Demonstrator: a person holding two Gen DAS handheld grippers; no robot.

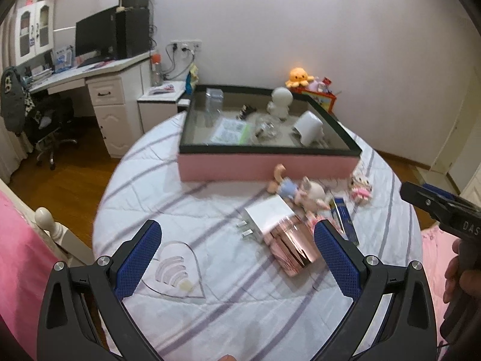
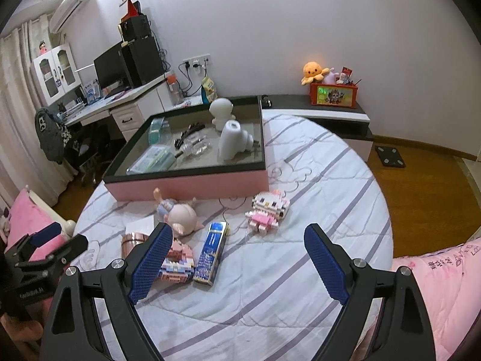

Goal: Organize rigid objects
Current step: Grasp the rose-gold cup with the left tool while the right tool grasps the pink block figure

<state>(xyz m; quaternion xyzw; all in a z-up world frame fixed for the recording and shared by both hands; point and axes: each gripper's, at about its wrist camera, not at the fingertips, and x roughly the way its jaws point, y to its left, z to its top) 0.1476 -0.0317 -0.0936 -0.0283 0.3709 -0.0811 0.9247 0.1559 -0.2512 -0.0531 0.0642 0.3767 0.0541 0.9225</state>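
Spreading wide and empty, left gripper (image 1: 237, 258) fingers bracket the rose-gold cup (image 1: 290, 248) lying on the bed (image 1: 210, 316) against the white charger (image 1: 266, 218); right gripper (image 2: 237, 263) fingers also spread, holding nothing, above the blue box (image 2: 210, 254) and block toy (image 2: 177, 263). Pink tray (image 1: 264, 167) sits beyond, already holding items. Risk: shiny cup probably rolls or slips on soft quilt, or fingers snag the charger too.

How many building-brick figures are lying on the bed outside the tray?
2: the pink-and-white cat figure near the tray's corner, and another brick figure behind the right claw's left finger, partly hidden.
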